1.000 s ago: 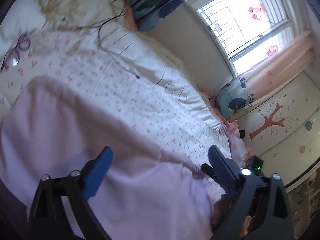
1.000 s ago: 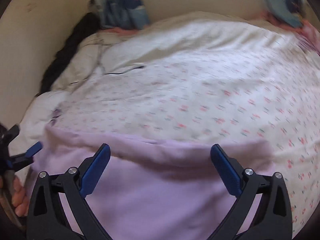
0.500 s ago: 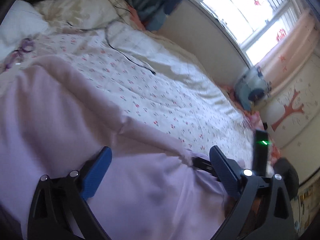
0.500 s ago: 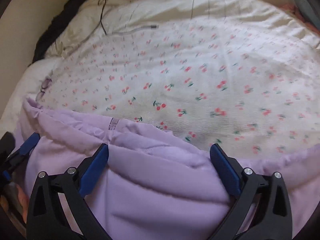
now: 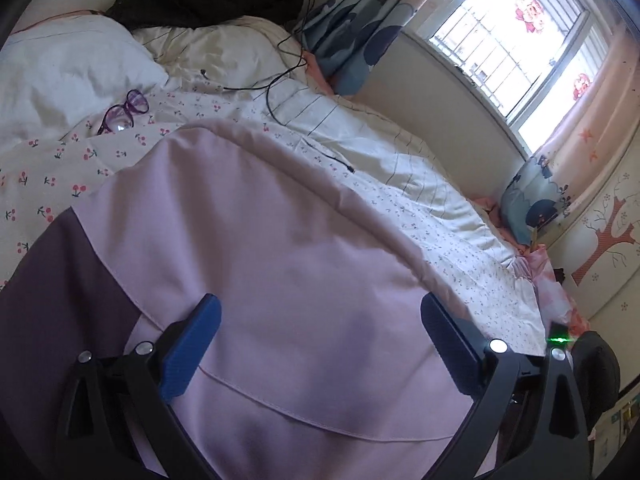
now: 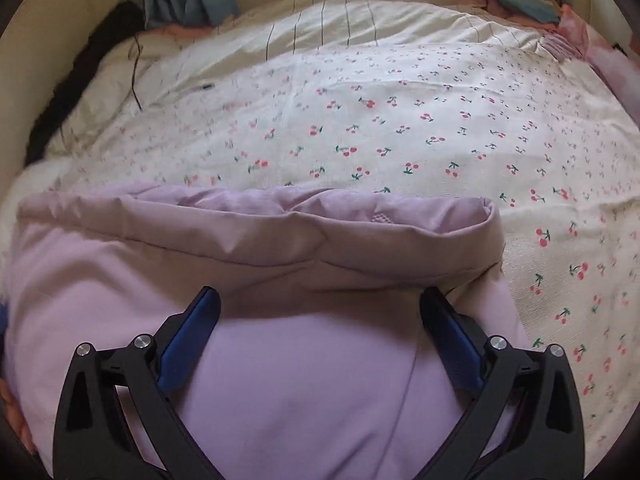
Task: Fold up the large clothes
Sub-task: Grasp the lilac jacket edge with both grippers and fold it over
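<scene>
Jaws spread wide, the left gripper (image 5: 320, 316) and right gripper (image 6: 320, 312) are hovering over the lilac garment (image 6: 280, 360) lying at the bed's (image 6: 400, 132) near edge.

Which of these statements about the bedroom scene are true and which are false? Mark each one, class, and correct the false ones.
1. The pale lilac padded garment lies on a white cherry-print bed cover. True.
2. The left claw is clamped shut on the garment. False: its blue fingers stand wide apart, with the fabric lying between them.
3. A pair of purple-framed glasses lies on the bed near the white pillow. True.
4. The right claw is open. True.
5. The thin black cable lies on top of the lilac garment. False: it lies on the bedding beyond the garment.
</scene>
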Action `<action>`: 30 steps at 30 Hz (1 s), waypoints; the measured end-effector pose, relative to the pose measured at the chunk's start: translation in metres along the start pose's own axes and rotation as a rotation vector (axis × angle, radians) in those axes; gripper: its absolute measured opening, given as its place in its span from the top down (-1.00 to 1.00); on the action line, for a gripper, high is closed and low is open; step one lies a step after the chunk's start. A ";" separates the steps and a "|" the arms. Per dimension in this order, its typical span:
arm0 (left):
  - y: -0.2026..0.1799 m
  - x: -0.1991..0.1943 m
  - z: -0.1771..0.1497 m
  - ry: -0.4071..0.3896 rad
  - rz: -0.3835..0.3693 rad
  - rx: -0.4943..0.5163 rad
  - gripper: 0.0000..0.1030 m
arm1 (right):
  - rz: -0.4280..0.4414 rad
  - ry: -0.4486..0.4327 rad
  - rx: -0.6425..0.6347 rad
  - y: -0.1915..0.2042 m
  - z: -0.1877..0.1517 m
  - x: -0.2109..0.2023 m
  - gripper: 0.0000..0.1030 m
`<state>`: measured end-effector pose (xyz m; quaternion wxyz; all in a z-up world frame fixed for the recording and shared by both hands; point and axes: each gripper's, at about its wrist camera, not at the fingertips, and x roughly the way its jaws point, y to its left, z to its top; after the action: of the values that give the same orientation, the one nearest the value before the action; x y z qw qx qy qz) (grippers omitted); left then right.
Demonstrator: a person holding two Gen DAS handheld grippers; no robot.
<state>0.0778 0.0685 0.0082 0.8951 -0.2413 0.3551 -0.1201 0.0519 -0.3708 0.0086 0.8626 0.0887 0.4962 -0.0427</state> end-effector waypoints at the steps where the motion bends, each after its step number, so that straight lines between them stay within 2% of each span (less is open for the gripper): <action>1: -0.002 -0.006 0.000 -0.006 -0.002 0.005 -0.86 | -0.004 0.027 -0.020 0.003 0.002 0.000 -0.88; 2: -0.003 -0.013 0.000 -0.016 0.002 0.012 -0.86 | -0.009 0.039 -0.048 0.006 0.006 -0.011 -0.88; 5: -0.004 -0.035 0.007 -0.041 -0.002 0.050 -0.86 | 0.015 -0.105 -0.024 0.004 -0.003 -0.068 -0.88; 7: -0.002 -0.046 0.011 -0.062 0.027 0.082 -0.86 | 0.016 -0.164 0.021 -0.004 -0.015 -0.090 -0.88; 9: 0.008 -0.051 0.012 -0.059 0.042 0.077 -0.86 | -0.025 -0.179 0.059 -0.018 -0.036 -0.083 -0.88; 10: 0.015 -0.050 0.012 -0.048 0.050 0.063 -0.86 | -0.044 -0.139 0.069 -0.025 -0.045 -0.065 -0.88; 11: 0.021 -0.046 0.011 -0.033 0.053 0.048 -0.86 | -0.028 -0.084 0.107 -0.037 -0.057 -0.040 -0.89; 12: 0.028 -0.040 0.010 -0.009 0.049 0.029 -0.86 | 0.031 -0.113 0.161 -0.049 -0.065 -0.032 -0.89; 16: 0.040 -0.024 0.006 0.041 0.048 0.019 -0.86 | 0.035 -0.136 0.189 -0.056 -0.065 -0.034 -0.89; 21: 0.032 -0.032 0.006 0.026 0.068 0.042 -0.86 | 0.030 -0.074 0.158 -0.051 -0.051 -0.041 -0.88; 22: 0.029 -0.036 0.006 0.021 0.067 0.059 -0.86 | 0.030 -0.105 0.143 -0.048 -0.050 -0.053 -0.88; 23: 0.026 -0.041 0.006 0.015 0.070 0.079 -0.86 | 0.044 -0.191 0.126 -0.044 -0.053 -0.075 -0.88; 24: 0.022 -0.048 0.007 -0.002 0.080 0.113 -0.86 | 0.041 -0.236 0.118 -0.041 -0.057 -0.088 -0.88; 26: 0.018 -0.059 0.008 -0.036 0.103 0.169 -0.86 | 0.023 -0.295 0.109 -0.039 -0.071 -0.098 -0.88; 27: 0.019 -0.063 0.007 -0.054 0.107 0.196 -0.86 | 0.016 -0.283 0.116 -0.042 -0.078 -0.089 -0.88; 28: 0.023 -0.062 0.007 -0.057 0.104 0.204 -0.86 | 0.018 -0.208 0.147 -0.049 -0.085 -0.065 -0.89; 29: 0.033 -0.054 0.005 -0.022 0.109 0.184 -0.86 | 0.058 -0.162 0.185 -0.057 -0.090 -0.050 -0.89; 30: 0.045 -0.042 0.003 0.035 0.112 0.139 -0.86 | 0.078 -0.157 0.215 -0.063 -0.090 -0.047 -0.89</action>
<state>0.0516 0.1245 0.0113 0.9087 -0.1561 0.3743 -0.0986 -0.0582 -0.4157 -0.0024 0.8854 0.1961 0.4157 -0.0687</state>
